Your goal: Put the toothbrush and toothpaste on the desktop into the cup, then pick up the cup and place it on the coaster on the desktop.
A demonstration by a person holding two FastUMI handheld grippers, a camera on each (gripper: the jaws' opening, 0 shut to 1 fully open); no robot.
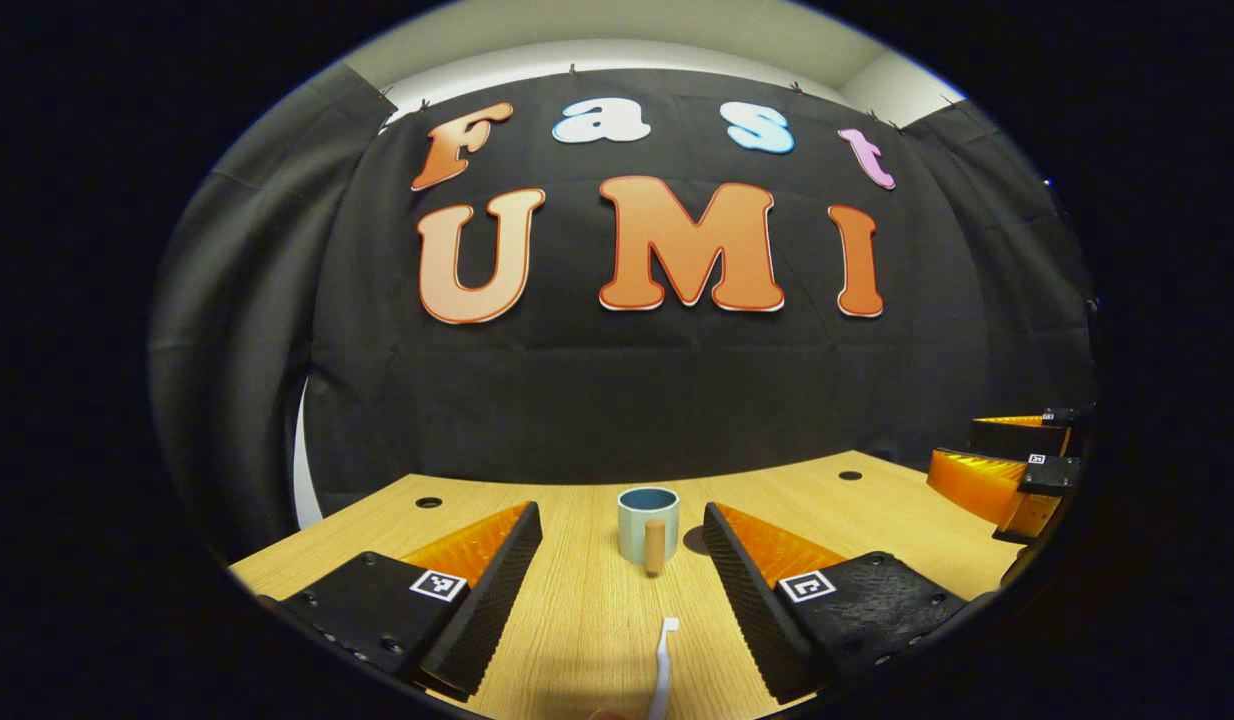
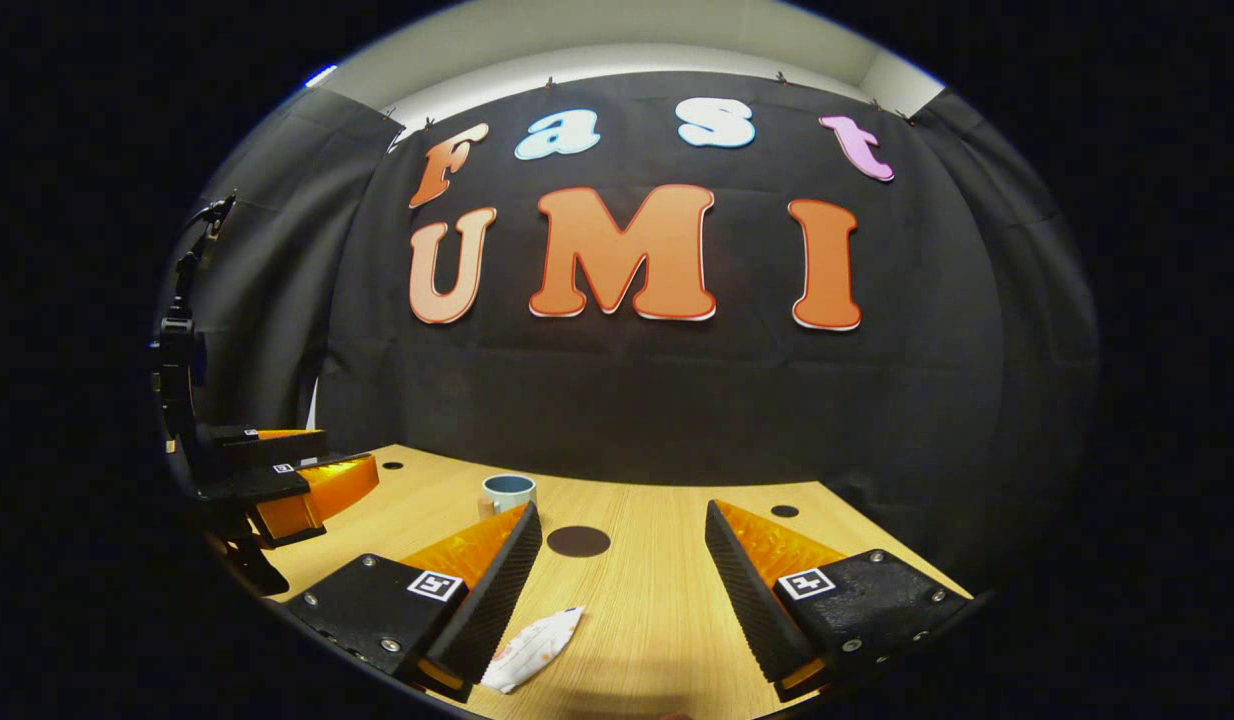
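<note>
The desk (image 1: 577, 610) runs back to the black cloth wall, with bare wood around the cup (image 1: 647, 525) on all sides. In the left gripper view the left gripper (image 1: 622, 560) stands wide open, holding nothing; the pale blue cup stands upright between its fingers farther off, its wooden handle facing the camera. A white toothbrush (image 1: 663, 670) lies on the desk near the bottom edge. The right gripper (image 1: 1007, 470) shows at the far right.

In the right gripper view the right gripper (image 2: 622, 560) is also spread open and empty. The toothpaste (image 2: 532, 648) (a white crumpled tube) lies just beside its left finger. A dark round coaster (image 2: 578, 541) lies flat right of the cup (image 2: 507, 492), apart from it. The left gripper (image 2: 297, 480) shows at the left.
</note>
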